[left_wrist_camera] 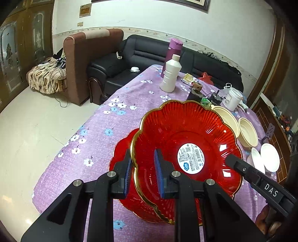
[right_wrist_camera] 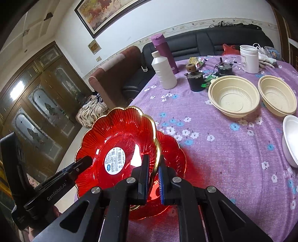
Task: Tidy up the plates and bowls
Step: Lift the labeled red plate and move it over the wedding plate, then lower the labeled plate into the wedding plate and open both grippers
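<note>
Two grippers, left gripper (left_wrist_camera: 143, 173) and right gripper (right_wrist_camera: 153, 176), clamp opposite rims of the red gold-edged scalloped glass plate (left_wrist_camera: 186, 145), tilted over a second red plate (right_wrist_camera: 171, 149); bare purple floral tablecloth (right_wrist_camera: 223, 149) lies toward two o'clock.

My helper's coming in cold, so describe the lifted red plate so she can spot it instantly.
On the purple floral tablecloth, near its edge, two red plates overlap. The upper red plate, pinched by both grippers, has a gold scalloped rim and a round white barcode sticker.

We are in a home's living room: a black leather sofa (left_wrist_camera: 149, 54) and a brown armchair (left_wrist_camera: 83, 61) fill the upper middle, carved wooden cabinets (right_wrist_camera: 37, 104) stand at left, a framed painting (right_wrist_camera: 104, 14) hangs above, and a floral purple tablecloth (right_wrist_camera: 232, 149) covers the table.
</note>
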The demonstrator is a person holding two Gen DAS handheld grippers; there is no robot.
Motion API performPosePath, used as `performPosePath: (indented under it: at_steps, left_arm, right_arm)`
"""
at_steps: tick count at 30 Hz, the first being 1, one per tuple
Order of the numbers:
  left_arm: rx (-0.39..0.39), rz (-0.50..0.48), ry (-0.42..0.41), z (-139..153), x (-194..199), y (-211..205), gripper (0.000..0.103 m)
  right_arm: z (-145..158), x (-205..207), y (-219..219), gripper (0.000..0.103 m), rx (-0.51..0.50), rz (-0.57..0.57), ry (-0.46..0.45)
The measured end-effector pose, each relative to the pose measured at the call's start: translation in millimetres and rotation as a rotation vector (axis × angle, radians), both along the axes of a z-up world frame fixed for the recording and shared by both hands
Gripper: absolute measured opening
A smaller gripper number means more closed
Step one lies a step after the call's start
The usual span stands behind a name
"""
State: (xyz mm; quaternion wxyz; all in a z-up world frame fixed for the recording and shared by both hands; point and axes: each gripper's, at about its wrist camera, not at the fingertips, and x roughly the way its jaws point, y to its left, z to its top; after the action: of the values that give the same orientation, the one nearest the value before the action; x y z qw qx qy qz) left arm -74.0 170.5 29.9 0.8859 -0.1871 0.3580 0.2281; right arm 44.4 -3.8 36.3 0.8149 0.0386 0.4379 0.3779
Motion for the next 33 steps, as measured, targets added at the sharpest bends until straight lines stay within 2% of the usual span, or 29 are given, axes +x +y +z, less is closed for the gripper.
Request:
performPosePath:
  at_steps: [33]
  left_arm:
    - [-0.021,0.016,0.112,-47.8,13.0,14.4,0.02]
  right_arm:
    - [-44.3,13.5,24.2,0.008,-0.095,0.015,0.058]
